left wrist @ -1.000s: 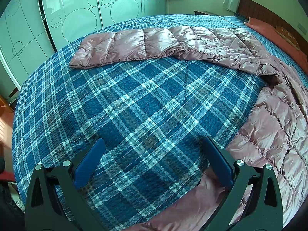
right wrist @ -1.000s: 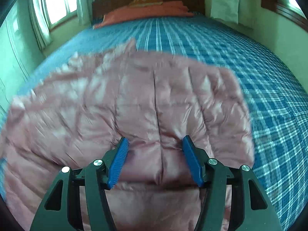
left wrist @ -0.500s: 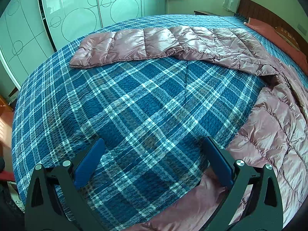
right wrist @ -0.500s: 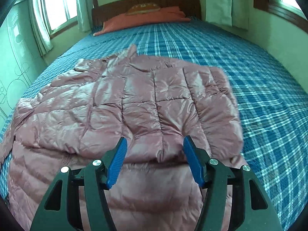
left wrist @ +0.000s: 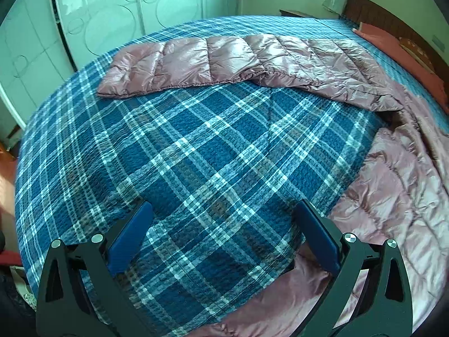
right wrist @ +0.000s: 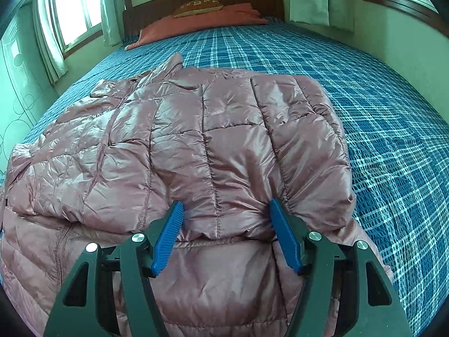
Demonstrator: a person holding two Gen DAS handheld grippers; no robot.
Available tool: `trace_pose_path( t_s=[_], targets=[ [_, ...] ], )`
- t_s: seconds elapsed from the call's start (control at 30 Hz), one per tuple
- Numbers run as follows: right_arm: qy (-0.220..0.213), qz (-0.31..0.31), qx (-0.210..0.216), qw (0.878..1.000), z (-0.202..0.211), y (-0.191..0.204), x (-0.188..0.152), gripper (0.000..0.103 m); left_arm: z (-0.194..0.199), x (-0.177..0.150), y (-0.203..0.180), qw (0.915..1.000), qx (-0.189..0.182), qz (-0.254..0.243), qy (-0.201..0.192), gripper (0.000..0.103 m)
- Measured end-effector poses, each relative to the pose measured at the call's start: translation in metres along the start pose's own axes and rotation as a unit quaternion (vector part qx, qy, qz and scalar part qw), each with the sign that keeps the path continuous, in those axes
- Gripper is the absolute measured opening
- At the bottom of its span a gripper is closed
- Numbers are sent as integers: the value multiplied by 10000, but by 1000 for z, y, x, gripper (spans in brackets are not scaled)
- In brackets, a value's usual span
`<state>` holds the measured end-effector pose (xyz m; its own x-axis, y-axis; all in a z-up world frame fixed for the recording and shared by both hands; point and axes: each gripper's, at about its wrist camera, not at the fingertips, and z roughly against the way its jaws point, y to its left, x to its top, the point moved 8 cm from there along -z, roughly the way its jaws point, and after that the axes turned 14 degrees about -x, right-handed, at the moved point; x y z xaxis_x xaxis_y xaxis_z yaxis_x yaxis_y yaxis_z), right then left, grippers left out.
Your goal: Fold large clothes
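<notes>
Bedroom, blue plaid bed as work surface. Pink quilted jacket lies ahead of the right tongs, one sleeve already folded across the body, its cuff edge bunched between the blue pads. Right tongs stand partly apart and are opening; the pads appear to be just letting go of the cloth. Left tongs stand wide and hold nothing, over bare bedspread; the other sleeve lies stretched out well ahead of them. Risks: slick puffy fabric may spring back and undo the fold; ridged pads could snag and drag the cuff.
</notes>
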<state>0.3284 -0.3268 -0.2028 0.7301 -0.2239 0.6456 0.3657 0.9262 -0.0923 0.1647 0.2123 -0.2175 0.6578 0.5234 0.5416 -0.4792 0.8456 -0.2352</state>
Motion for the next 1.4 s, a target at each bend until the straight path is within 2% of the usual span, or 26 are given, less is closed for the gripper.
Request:
trace_pose_path(
  t_s=[0.1, 0.13, 0.2, 0.37, 0.47, 0.53, 0.6, 0.63, 0.7, 0.73, 0.8, 0.9, 1.0, 1.1, 1.23, 1.4],
  targets=[
    [-17, -20, 27, 10000, 0, -1, 0, 65, 5, 17, 8, 9972, -712, 198, -90, 101],
    [-24, -30, 44, 10000, 0, -1, 0, 65, 8, 27, 14, 9935, -1049, 362, -238, 101],
    [-37, -25, 31, 10000, 0, 0, -1, 66, 7, 40, 30, 9886, -1287, 670, -394, 101],
    [-68, 0, -22, 10000, 2, 2, -2, 66, -11, 80, 73, 9635, -1994, 1572, -848, 101],
    [-67, -1, -18, 10000, 2, 1, -2, 66, -19, 99, 95, 9477, -2182, 2048, -1111, 101],
    [-72, 0, -23, 10000, 2, 1, -2, 66, -23, 110, 108, 9350, -2279, 2377, -1315, 96],
    [-78, 0, -29, 10000, 2, 1, -2, 66, -29, 116, 119, 9357, -2062, 2537, -1328, 75],
    [-77, 0, -29, 10000, 2, 1, -2, 66, -31, 118, 122, 9345, -2063, 2570, -1345, 71],
    [-81, -1, -27, 10000, 2, 1, -2, 66, -35, 122, 125, 9318, -2147, 2577, -1387, 43],
    [-79, 0, -27, 10000, 2, 1, -2, 66, -38, 123, 127, 9328, -2115, 2592, -1337, 38],
    [-79, 0, -29, 10000, 2, 1, -2, 66, -41, 128, 131, 9362, -1988, 2558, -1362, 13],
    [-85, -2, -26, 10000, 2, 1, -2, 66, -32, 137, 131, 9459, -1767, 2335, -1399, 10],
    [-94, -10, -25, 10000, 2, 2, -1, 66, -19, 155, 98, 9590, -1603, 1726, -1573, 9],
    [-97, -27, -18, 9999, 2, 1, 0, 66, -7, 164, 37, 9669, -1716, 987, -1608, 9],
    [-104, -65, 2, 9999, 2, 0, 0, 66, -5, 166, -48, 9664, -2096, 297, -1460, 9],
    [-113, -110, 37, 9999, 2, -2, -1, 66, -12, 143, -160, 9601, -2496, -547, -1133, 8]
  ],
)
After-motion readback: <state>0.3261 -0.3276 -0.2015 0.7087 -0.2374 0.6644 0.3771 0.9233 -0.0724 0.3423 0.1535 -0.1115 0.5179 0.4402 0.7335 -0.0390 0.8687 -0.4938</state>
